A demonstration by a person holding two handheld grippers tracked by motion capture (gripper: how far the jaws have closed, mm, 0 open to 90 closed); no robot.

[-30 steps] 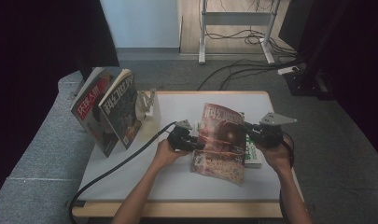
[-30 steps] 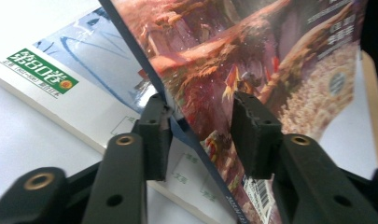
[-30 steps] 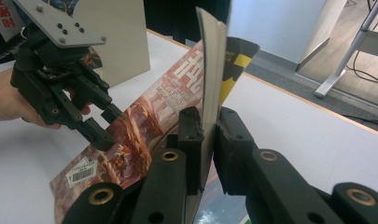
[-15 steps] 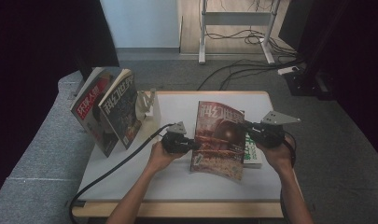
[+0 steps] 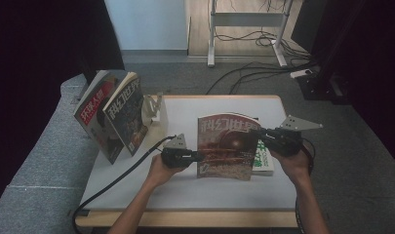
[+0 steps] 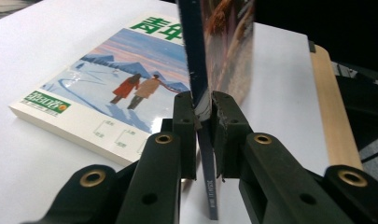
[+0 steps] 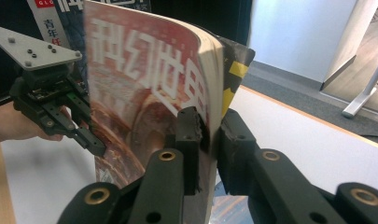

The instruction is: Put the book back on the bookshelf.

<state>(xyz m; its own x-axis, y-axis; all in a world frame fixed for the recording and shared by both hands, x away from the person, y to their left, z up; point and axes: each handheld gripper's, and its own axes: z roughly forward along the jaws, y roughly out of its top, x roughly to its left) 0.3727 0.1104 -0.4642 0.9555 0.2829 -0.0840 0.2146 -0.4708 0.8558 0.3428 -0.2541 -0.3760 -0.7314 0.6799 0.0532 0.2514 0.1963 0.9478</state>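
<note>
A red-brown magazine [image 5: 227, 146] stands upright over the white table [image 5: 185, 112], held by both side edges. My left gripper [image 5: 197, 157] is shut on its left edge. In the left gripper view the jaws [image 6: 203, 109] have just been closing and now pinch the dark spine [image 6: 198, 70]. My right gripper [image 5: 260, 134] is shut on the right edge, its pads clamped over the page block [image 7: 210, 126]. The cover [image 7: 144, 84] and the left gripper [image 7: 91, 140] appear beyond. A second magazine [image 6: 116, 88] with a snowy blue cover lies flat underneath [image 5: 263, 161].
Two more magazines [image 5: 95, 117] [image 5: 127, 109] lean in a white bookend [image 5: 156, 109] at the table's left rear. A grey cushioned surface [image 5: 49, 161] borders the table on the left. Cables [image 5: 248, 73] run over the floor behind. The table's wooden rim [image 6: 331, 116] is close by.
The red-brown magazine has swung from a tilt to upright. The left gripper shifted left and toward the person and closed onto its left edge. The right gripper stayed in place.
</note>
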